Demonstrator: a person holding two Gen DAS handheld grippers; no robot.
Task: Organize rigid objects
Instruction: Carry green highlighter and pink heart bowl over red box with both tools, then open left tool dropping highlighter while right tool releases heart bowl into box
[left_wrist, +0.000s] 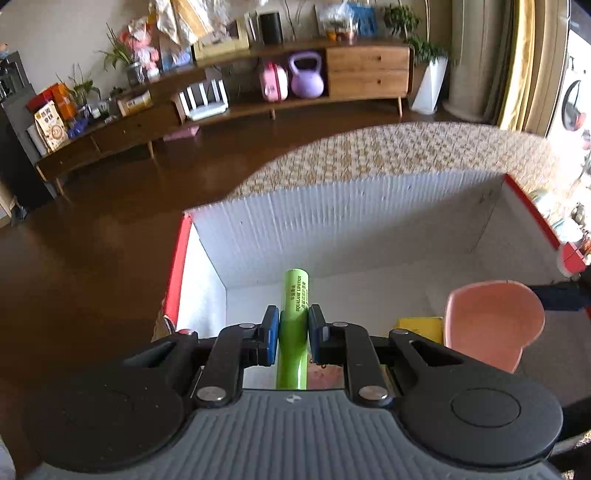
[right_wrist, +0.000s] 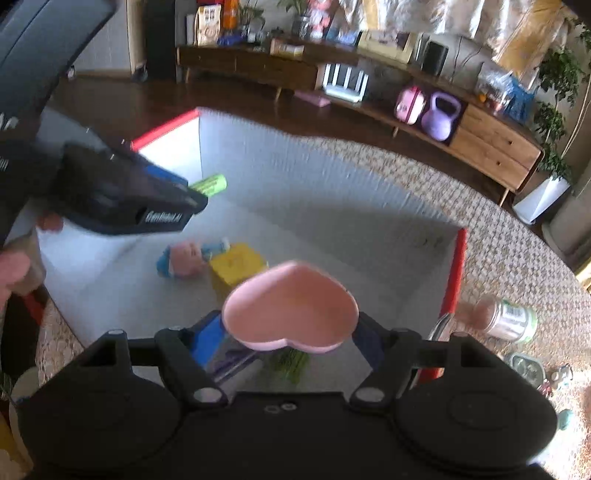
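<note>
My left gripper (left_wrist: 292, 324) is shut on a green lipstick tube (left_wrist: 294, 295) and holds it above the white box (left_wrist: 332, 218) with red edges. The tube's tip also shows in the right wrist view (right_wrist: 211, 184), sticking out of the left gripper (right_wrist: 192, 195). My right gripper (right_wrist: 291, 332) is shut on a pink heart-shaped dish (right_wrist: 291, 306), held over the box's near side. The dish also shows in the left wrist view (left_wrist: 493, 321). In the box (right_wrist: 332, 192) lie a yellow block (right_wrist: 236, 264) and a pink and blue toy (right_wrist: 184, 258).
The box stands on a patterned rug (right_wrist: 509, 251). A jar (right_wrist: 506, 319) lies on the rug right of the box, with small items near it. A long wooden shelf unit (left_wrist: 258, 92) with a purple kettlebell (left_wrist: 306, 75) stands at the far wall.
</note>
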